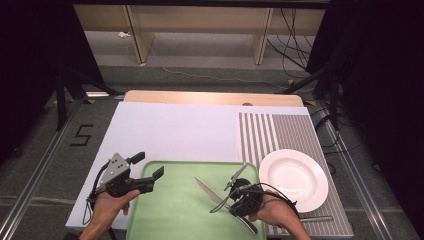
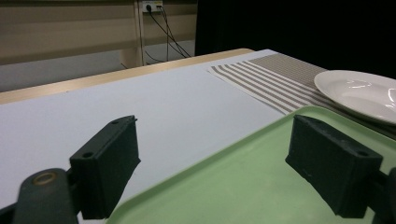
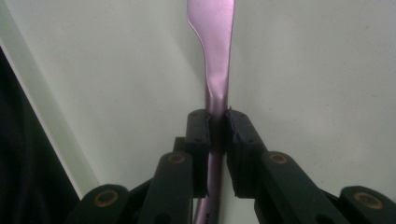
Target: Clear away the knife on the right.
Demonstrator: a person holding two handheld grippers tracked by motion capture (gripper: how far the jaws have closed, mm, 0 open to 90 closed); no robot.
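The right gripper is clamped on a table knife over the green tray, near its right rim. The left gripper, jaws apart, straddles the tray's left edge; a white plate sits just beside the tray.

The knife is polished, glossy metal. The green tray looks like smooth matt plastic, the white plate glossy ceramic, the striped placemat woven cloth, and the table matt white with a wooden edge.
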